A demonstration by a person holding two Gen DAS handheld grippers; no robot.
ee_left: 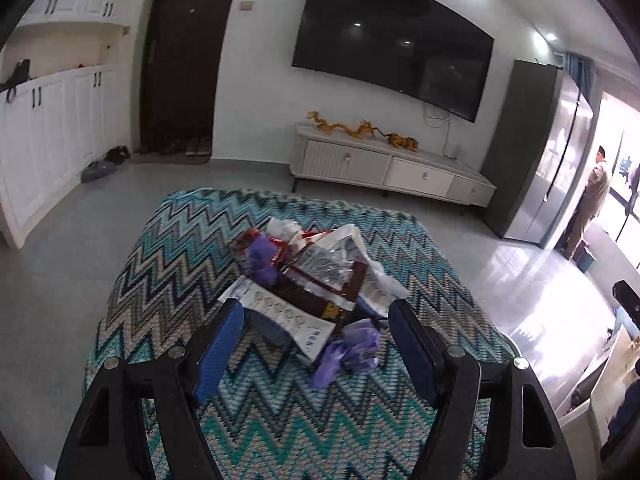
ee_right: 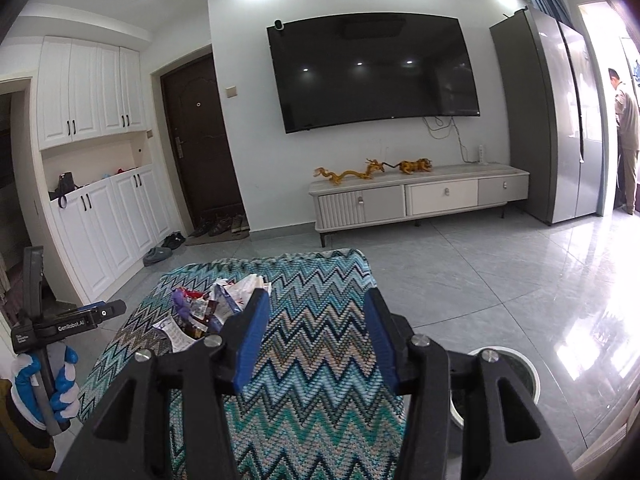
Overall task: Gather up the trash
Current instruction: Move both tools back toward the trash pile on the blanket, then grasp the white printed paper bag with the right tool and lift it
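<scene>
With both jaws spread and empty, lower your left gripper (ee_left: pixel 316 344) onto the near purple wrapper (ee_left: pixel 352 350) of the trash pile (ee_left: pixel 308 276), keeping your right gripper (ee_right: pixel 316 334) clear above the table (ee_right: pixel 320 400).

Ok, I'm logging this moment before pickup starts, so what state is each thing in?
left gripper: open, nothing between its fingers
right gripper: open, empty
trash pile: loose on the zigzag cloth, untouched
bin: open-topped, on the floor beside the cloth
TV: off
entrance door: closed
cabinet drawers: closed
</scene>
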